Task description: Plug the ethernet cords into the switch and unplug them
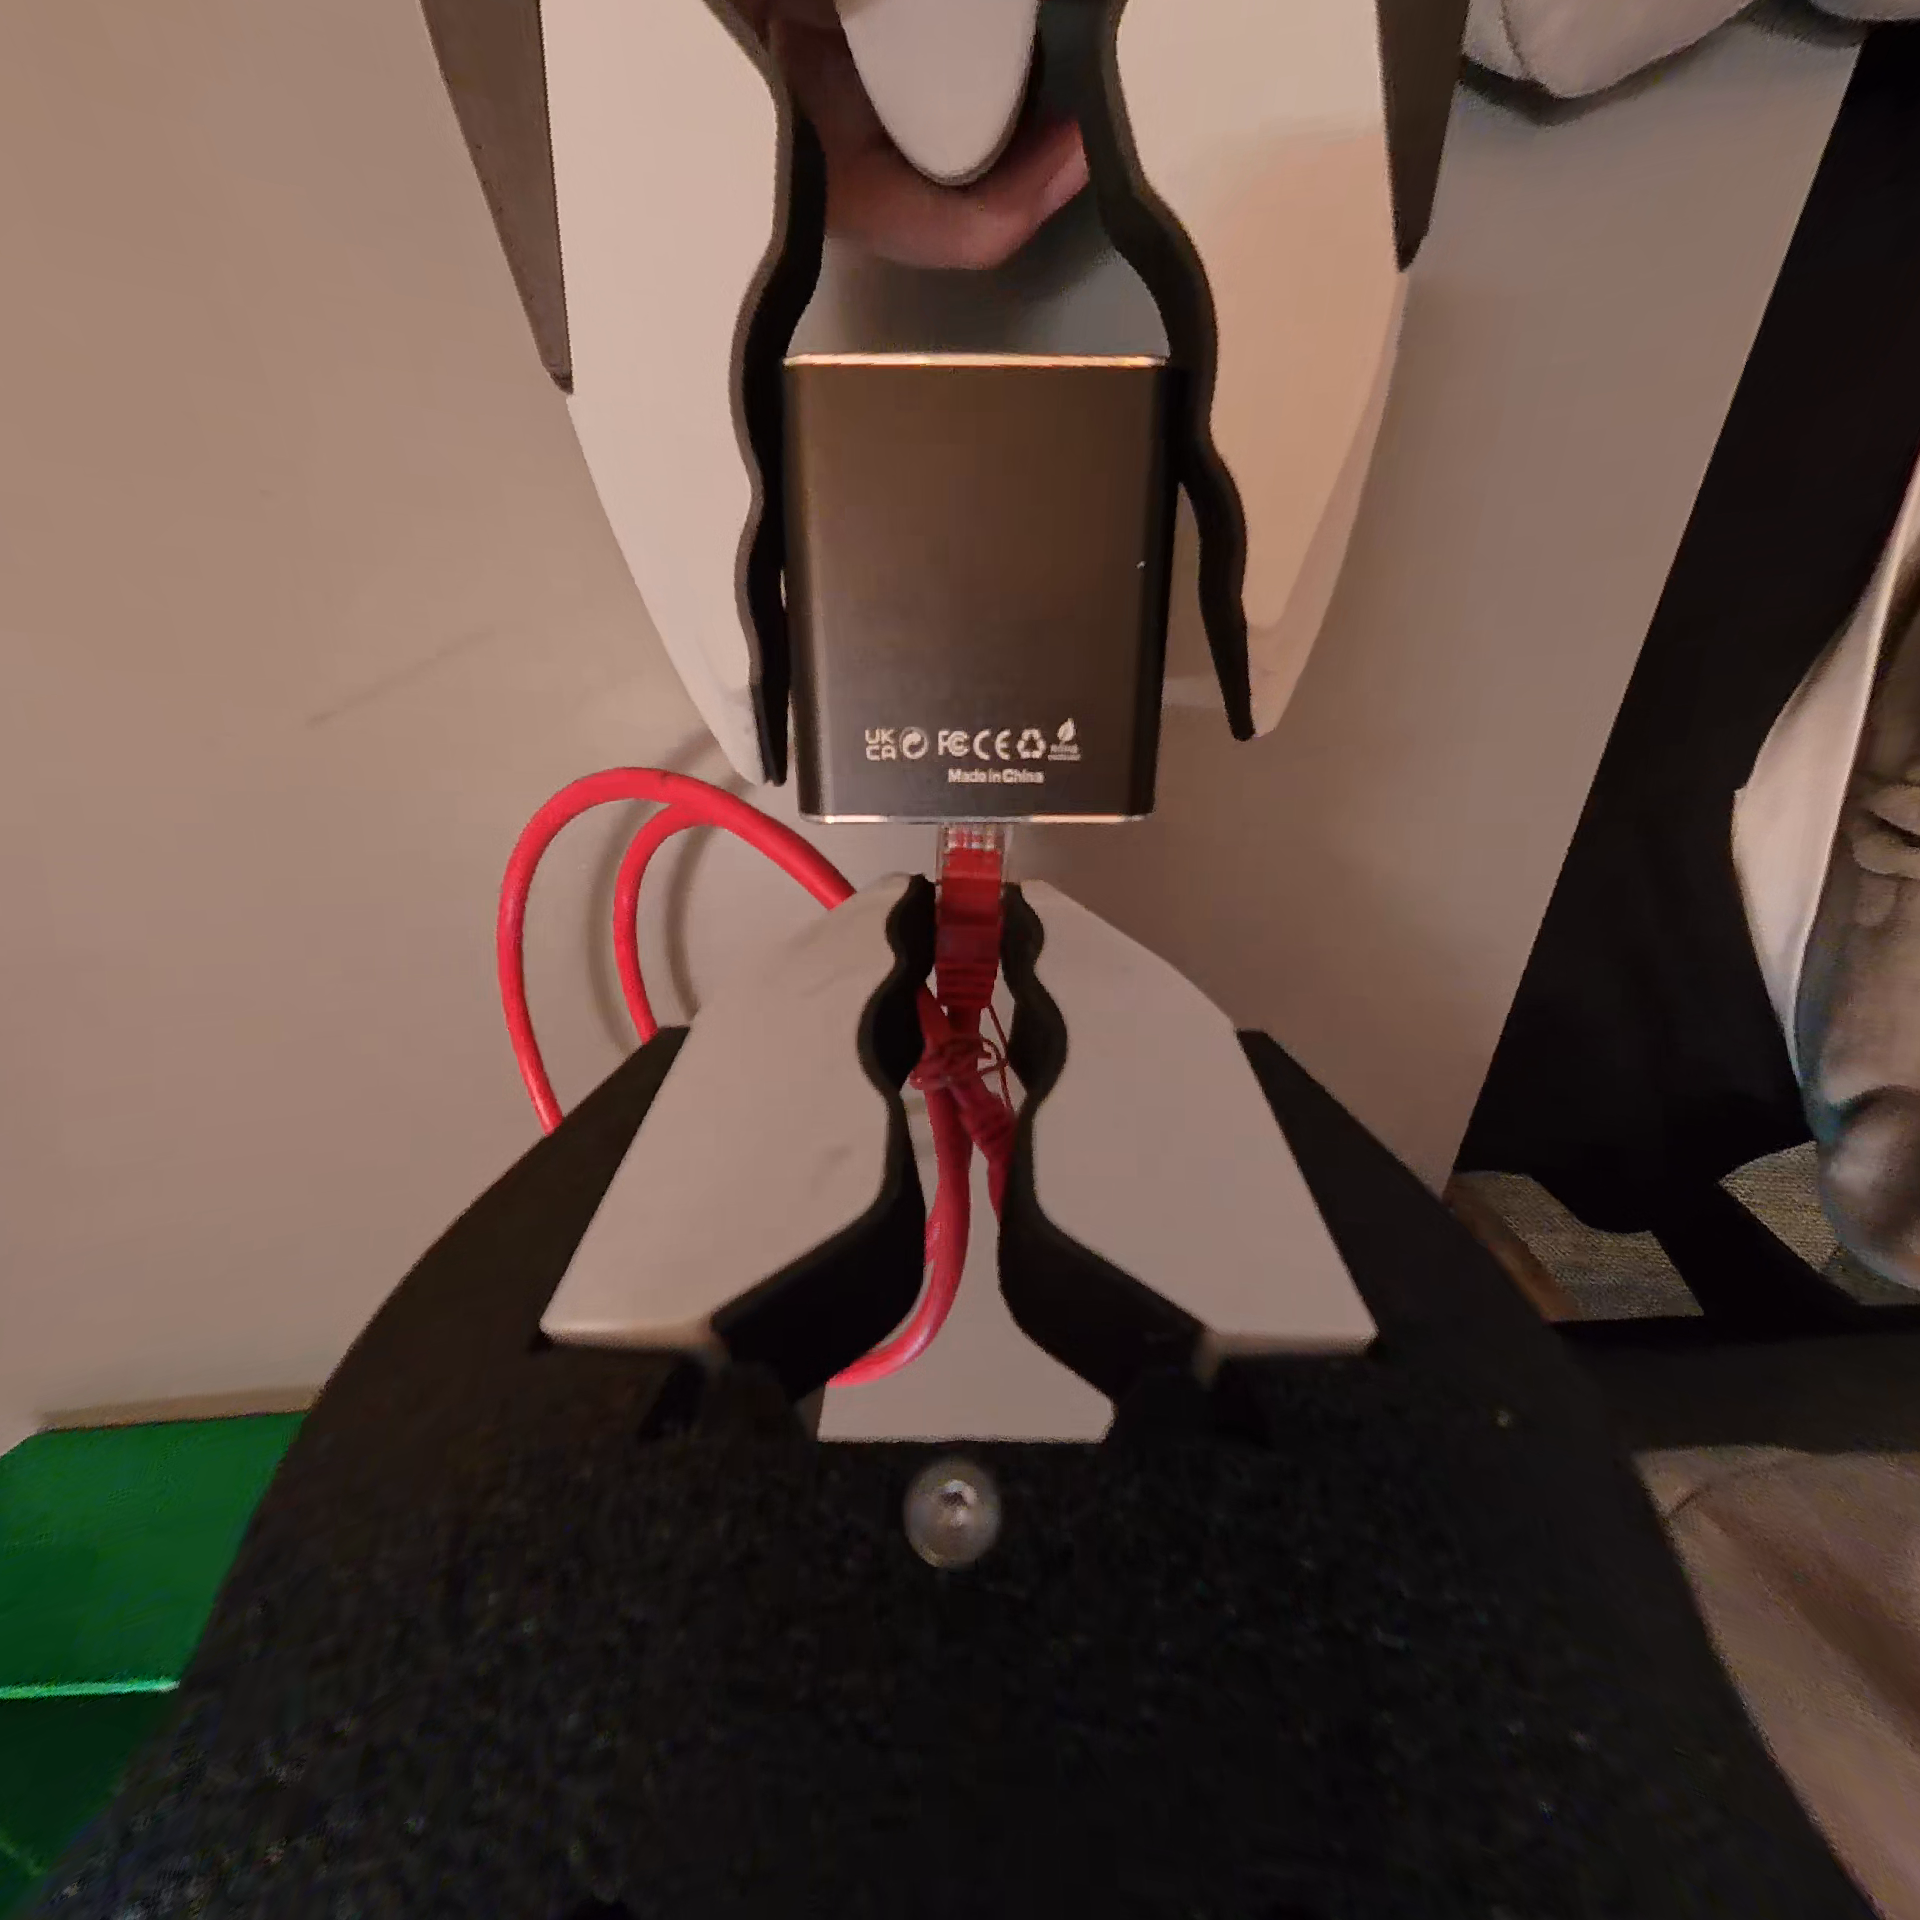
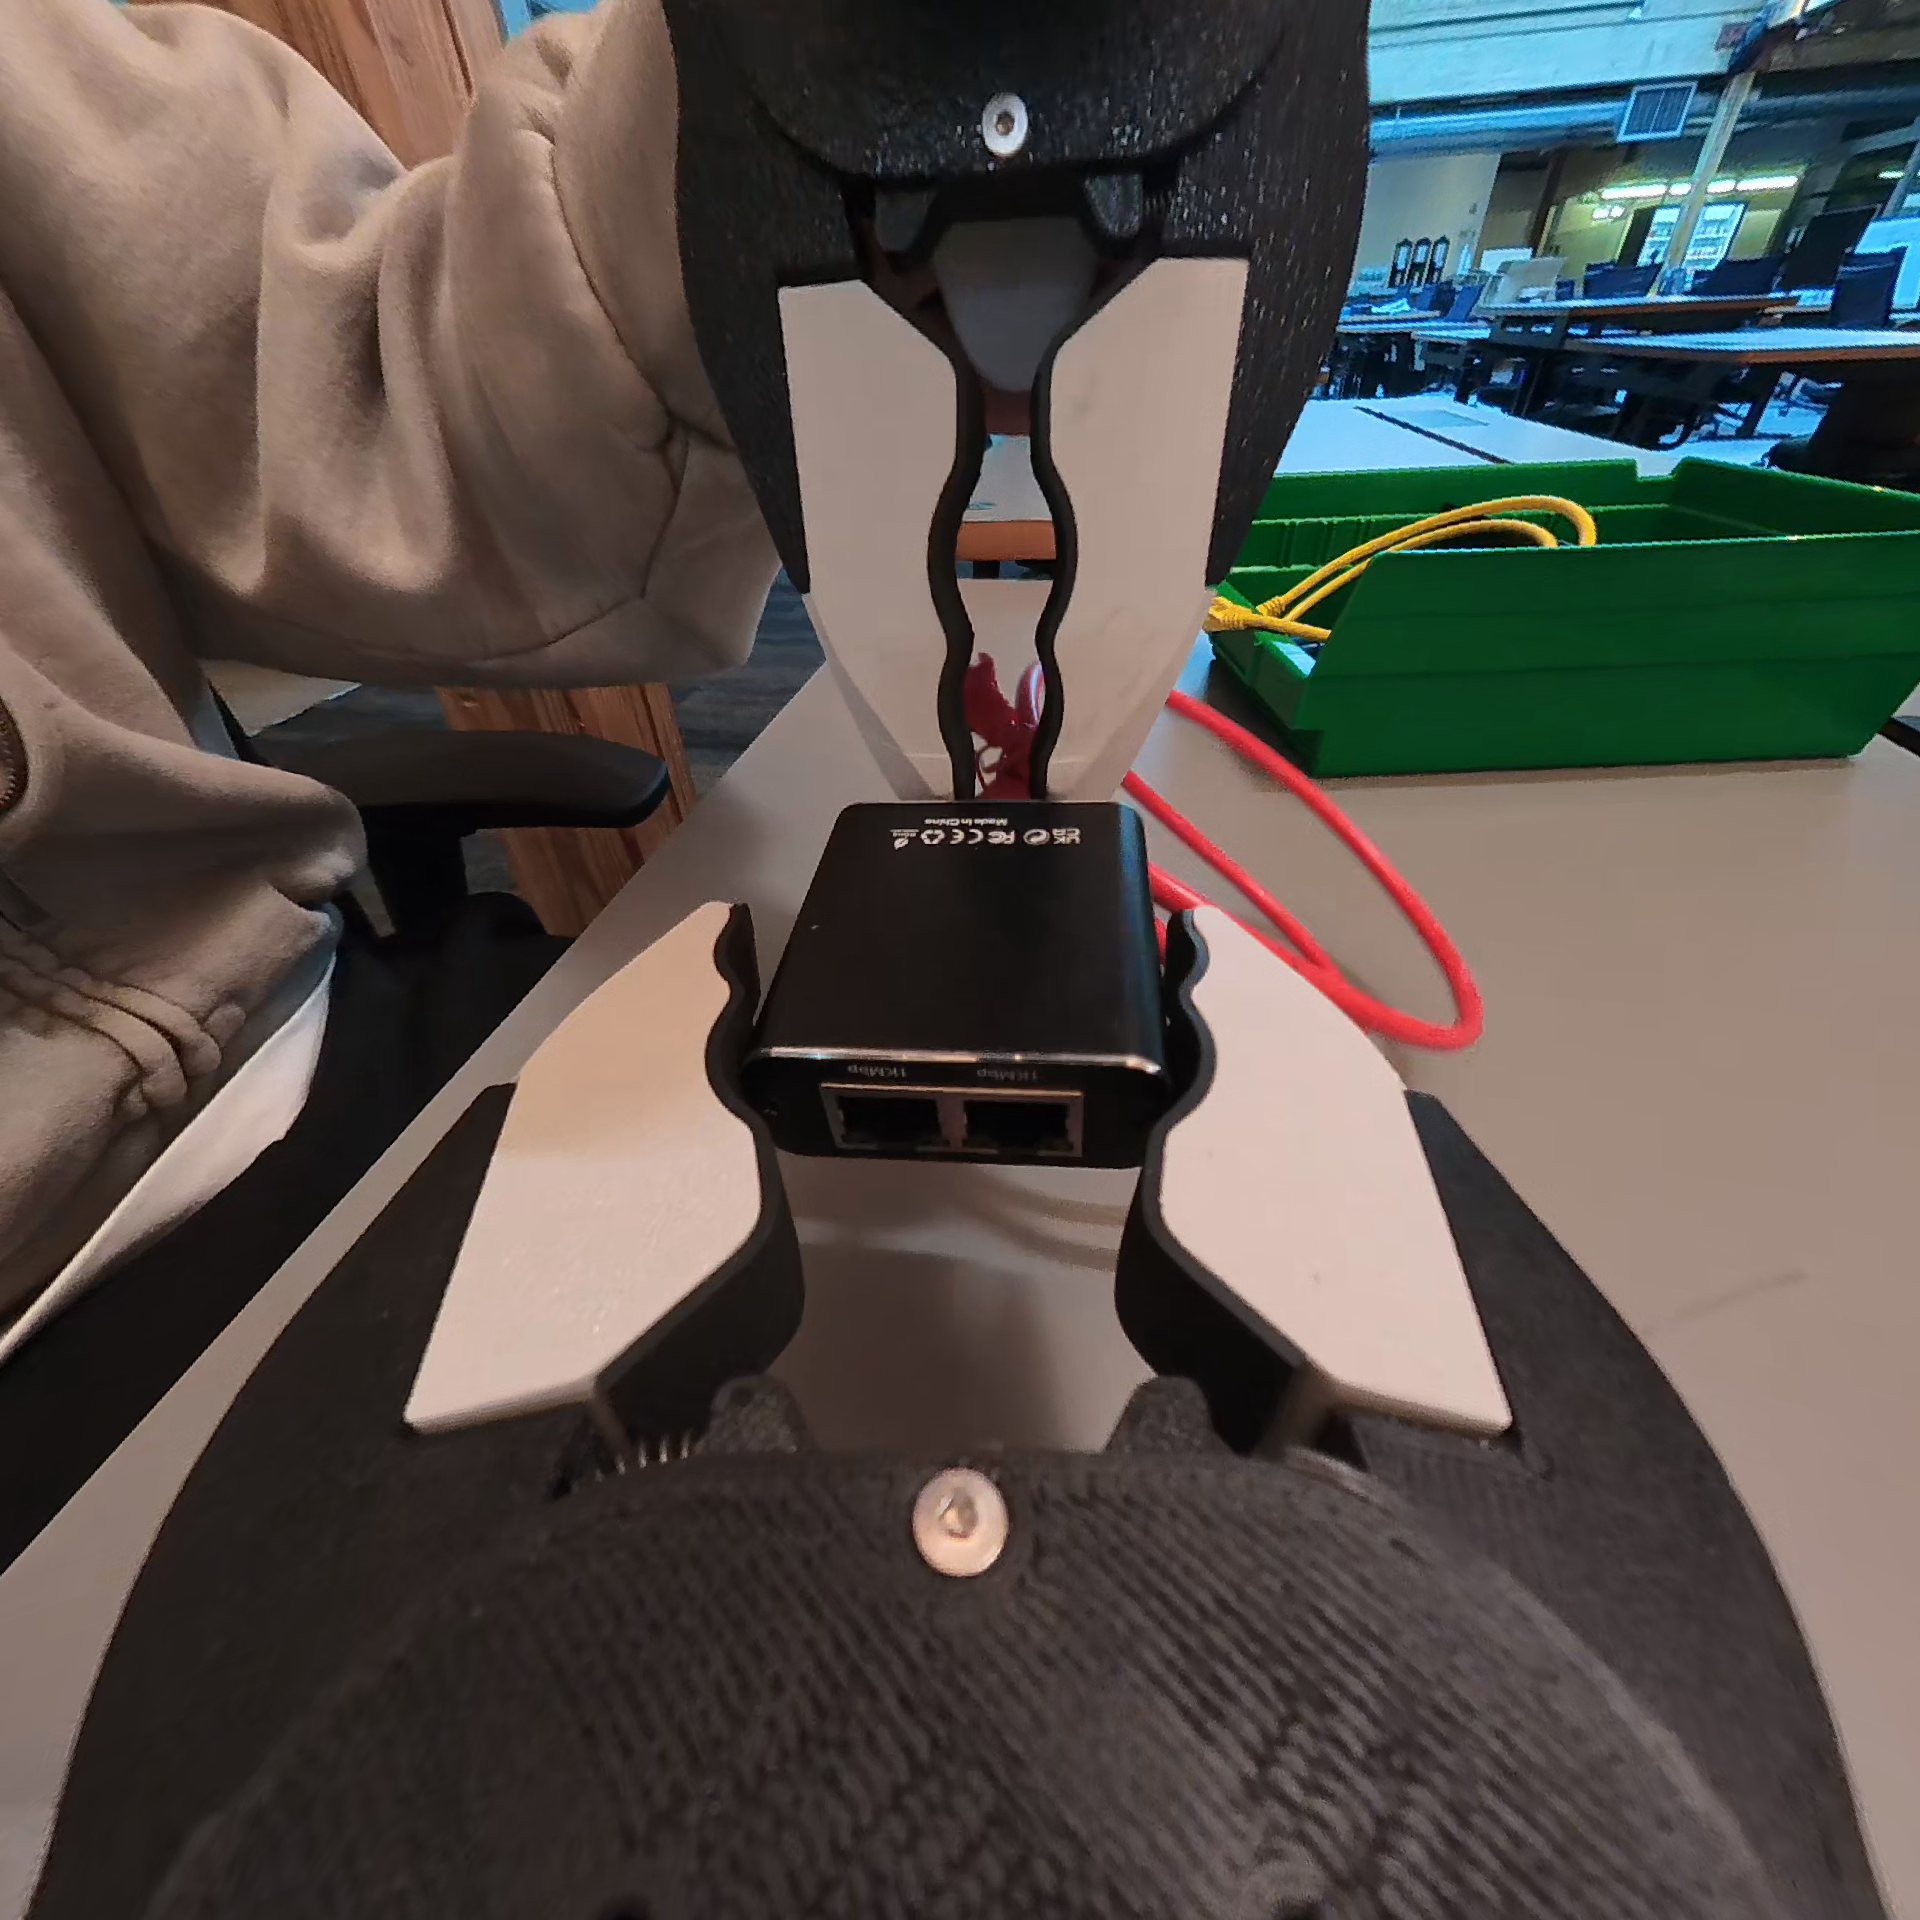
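Nearest us, our right gripper (image 2: 961, 1039) fingers clamp the black switch (image 2: 961, 956) above the tabletop (image 2: 1610, 1039), our left gripper (image 1: 961, 914) fingers pinch the red ethernet cord (image 1: 961, 935) at its far port, and a green bin (image 2: 1610, 644) holds yellow cords (image 2: 1455, 525).

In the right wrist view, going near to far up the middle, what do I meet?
Right hand-held gripper clamped on the black metal two-port switch → red ethernet plug → left hand-held gripper shut on it → grey table beneath.
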Demonstrator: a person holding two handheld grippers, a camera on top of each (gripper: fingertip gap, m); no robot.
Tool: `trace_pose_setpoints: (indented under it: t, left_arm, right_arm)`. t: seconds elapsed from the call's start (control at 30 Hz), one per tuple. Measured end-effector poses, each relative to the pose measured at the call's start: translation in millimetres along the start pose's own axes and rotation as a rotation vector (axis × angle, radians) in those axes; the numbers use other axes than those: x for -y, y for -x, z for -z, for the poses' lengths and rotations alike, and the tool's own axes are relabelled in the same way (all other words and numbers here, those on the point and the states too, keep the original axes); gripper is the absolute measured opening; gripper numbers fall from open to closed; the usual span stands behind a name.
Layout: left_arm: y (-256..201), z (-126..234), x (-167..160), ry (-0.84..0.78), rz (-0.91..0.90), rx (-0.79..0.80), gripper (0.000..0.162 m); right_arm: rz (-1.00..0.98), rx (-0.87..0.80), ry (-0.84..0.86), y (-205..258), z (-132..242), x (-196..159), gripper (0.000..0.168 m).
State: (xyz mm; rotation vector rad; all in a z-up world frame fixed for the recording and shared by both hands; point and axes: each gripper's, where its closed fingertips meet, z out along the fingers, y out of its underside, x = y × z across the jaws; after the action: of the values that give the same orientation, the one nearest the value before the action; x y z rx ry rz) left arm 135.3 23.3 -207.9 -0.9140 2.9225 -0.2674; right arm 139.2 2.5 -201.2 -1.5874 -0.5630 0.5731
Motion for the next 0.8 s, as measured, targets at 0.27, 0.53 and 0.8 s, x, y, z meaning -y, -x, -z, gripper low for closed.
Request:
trace_pose_setpoints:
  t: [0.27,0.53,0.8]
  left_arm:
    - [2.0,-6.0,-0.6,0.098,-0.043,0.028,0.012]
    - [5.5,-6.7,8.5,-0.001,-0.009,0.000,0.011]
    - [4.4,2.5,29.7,-0.276,0.034,-0.023,0.012]
  right_arm:
    - [0.000,-0.024,0.026,-2.9,-2.7,-3.2,0.076]
    - [-0.017,-0.042,-0.028,-6.7,3.1,3.1,0.076]
    - [-0.052,-0.020,-0.224,-7.1,22.2,24.1,0.076]
